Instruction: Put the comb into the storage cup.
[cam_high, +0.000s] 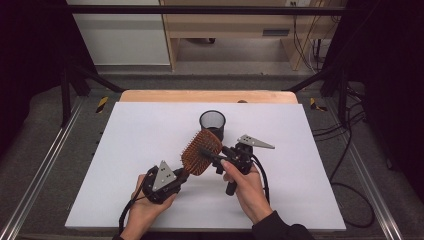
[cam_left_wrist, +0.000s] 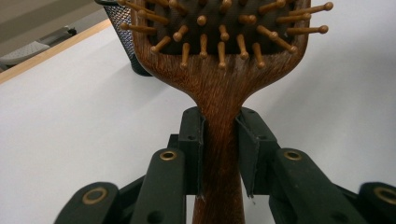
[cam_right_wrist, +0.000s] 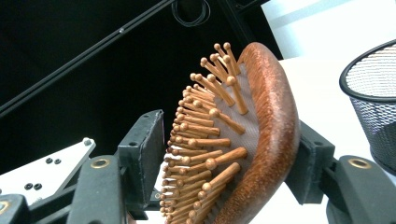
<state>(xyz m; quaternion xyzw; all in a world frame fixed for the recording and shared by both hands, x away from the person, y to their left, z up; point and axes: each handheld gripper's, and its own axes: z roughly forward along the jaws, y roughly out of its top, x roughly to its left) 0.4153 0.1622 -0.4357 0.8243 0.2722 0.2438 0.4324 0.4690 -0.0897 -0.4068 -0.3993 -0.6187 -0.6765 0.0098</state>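
Left claw (cam_left_wrist: 219, 154) clamps hairbrush (cam_left_wrist: 224, 70) handle.

White table top (cam_high: 140, 145) with a black mesh cup (cam_high: 212, 123) upright near its far edge.

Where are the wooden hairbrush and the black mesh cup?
wooden hairbrush (cam_high: 201, 151), high view, middle of its bristle pad
black mesh cup (cam_high: 212, 125), high view, its front wall
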